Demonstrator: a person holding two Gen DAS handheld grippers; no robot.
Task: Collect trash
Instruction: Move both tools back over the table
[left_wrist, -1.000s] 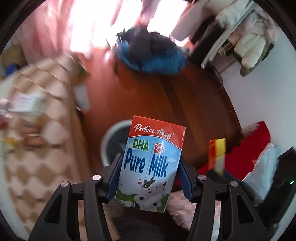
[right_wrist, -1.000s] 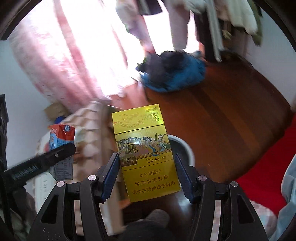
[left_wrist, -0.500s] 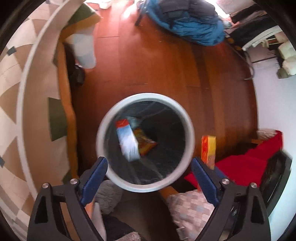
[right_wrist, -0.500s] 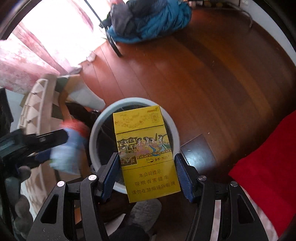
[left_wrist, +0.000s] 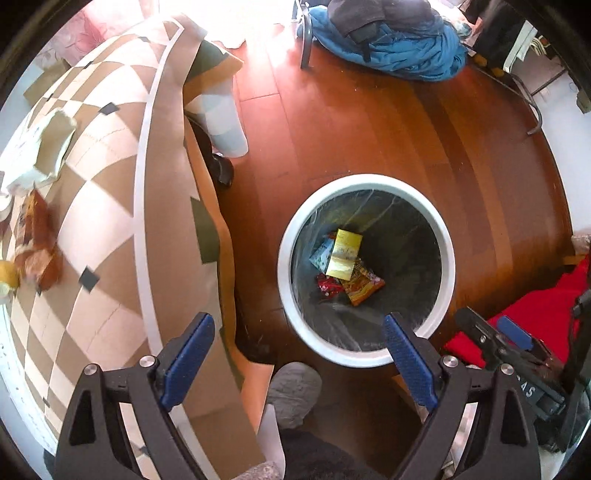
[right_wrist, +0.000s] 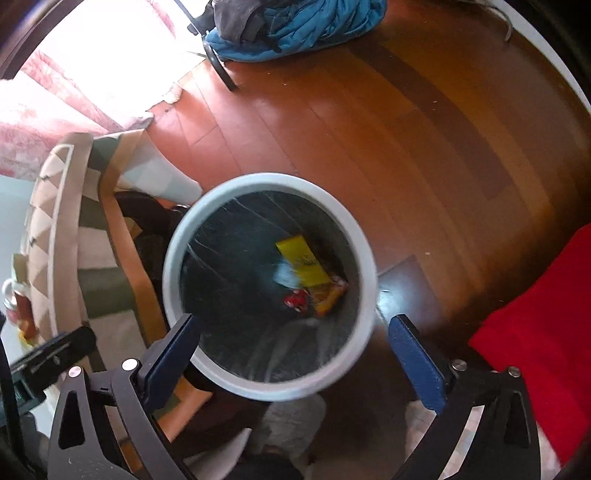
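Observation:
A round white trash bin (left_wrist: 445, 236) with a dark liner stands on the wooden floor; it also shows in the right wrist view (right_wrist: 177, 258). Inside lie the yellow box (left_wrist: 343, 253), the milk carton (left_wrist: 320, 255) partly under it, and red and orange wrappers (left_wrist: 360, 286). In the right wrist view the yellow box (right_wrist: 301, 262) is blurred. My left gripper (left_wrist: 297, 354) is open and empty above the bin's near rim. My right gripper (right_wrist: 293, 349) is open and empty over the bin, and shows at the right of the left view (left_wrist: 495, 339).
A table with a checkered cloth (left_wrist: 96, 206) stands left of the bin, with torn paper and food scraps (left_wrist: 35, 243) on it. A blue garment heap (left_wrist: 388, 40) lies at the back. A red cloth (right_wrist: 535, 314) lies at the right.
Both grippers opened over the bin. The milk carton fell in first, then the yellow box, which now lies on top of it.

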